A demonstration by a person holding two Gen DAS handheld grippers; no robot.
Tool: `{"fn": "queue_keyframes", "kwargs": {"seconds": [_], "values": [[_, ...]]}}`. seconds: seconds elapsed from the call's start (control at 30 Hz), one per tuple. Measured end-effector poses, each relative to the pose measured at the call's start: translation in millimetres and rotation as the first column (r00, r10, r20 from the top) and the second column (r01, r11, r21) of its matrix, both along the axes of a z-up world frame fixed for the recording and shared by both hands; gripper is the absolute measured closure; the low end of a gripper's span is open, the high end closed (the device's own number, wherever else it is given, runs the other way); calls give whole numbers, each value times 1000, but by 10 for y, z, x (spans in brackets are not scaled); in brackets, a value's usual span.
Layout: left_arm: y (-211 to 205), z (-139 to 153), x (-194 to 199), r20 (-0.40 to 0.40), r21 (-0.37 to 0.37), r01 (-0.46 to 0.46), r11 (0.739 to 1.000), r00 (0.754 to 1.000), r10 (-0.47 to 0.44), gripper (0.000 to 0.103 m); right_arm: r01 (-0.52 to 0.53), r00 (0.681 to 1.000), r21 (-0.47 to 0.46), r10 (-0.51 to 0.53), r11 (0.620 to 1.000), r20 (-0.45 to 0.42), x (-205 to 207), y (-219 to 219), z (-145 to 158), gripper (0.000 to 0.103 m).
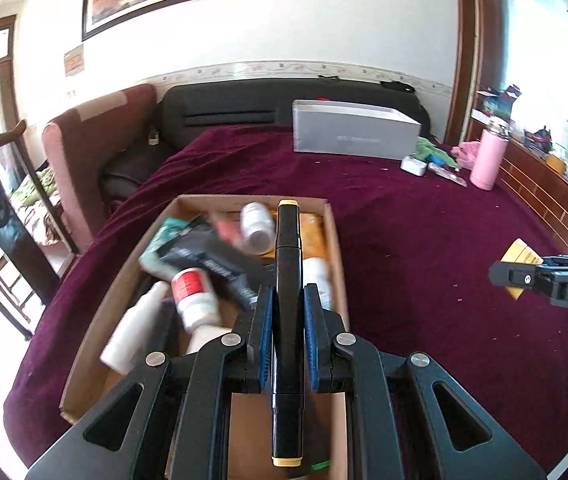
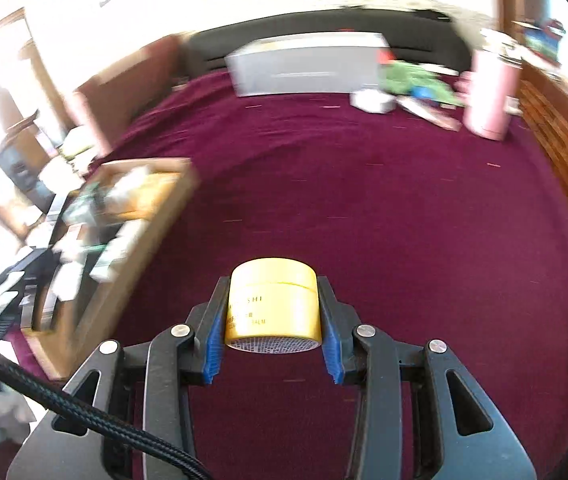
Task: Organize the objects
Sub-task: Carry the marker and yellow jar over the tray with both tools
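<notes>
Maroon bedspread (image 1: 424, 240) is carrying the open cardboard box (image 1: 334, 240), and the left hand-held gripper (image 1: 288, 312) is clamping a black marker with yellow caps (image 1: 288, 264) right above it, long axis pointing away along the fingers. Right hand-held gripper (image 2: 273, 316) is squeezing a round yellow balm jar (image 2: 273, 304), with the box sitting off to its left, so the left one's nearer.

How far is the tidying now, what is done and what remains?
Done: the cardboard box already holds several bottles and packets. In hand: the left tongs grip a black marker above the box; the right tongs carry a yellow jar over the red cloth. Left: both must go in, and small items lie by the pink bottle.
</notes>
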State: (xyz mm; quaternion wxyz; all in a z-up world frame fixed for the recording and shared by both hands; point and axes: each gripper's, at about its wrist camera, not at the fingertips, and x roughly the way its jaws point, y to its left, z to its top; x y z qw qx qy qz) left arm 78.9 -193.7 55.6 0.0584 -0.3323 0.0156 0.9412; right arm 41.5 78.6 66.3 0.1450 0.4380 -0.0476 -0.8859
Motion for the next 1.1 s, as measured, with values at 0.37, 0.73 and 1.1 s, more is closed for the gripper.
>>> {"fn": "queue_keyframes", "kwargs": {"seconds": [0.37,0.73,1.1], "values": [[-607,-190,65,32,36,-83,996,996,82,91,-211,976,-41,213,977,45,164,-1135,-35,65],[-1000,-211,190,31,63,-106,992,994,104,91,-284,955,-40,286,958,71,234,-1549,-86,64],[-1190,-141,311,12,112,-96,989,995,95,91,-355,931,-38,357,934,71,389,-1818,-129,64]]}}
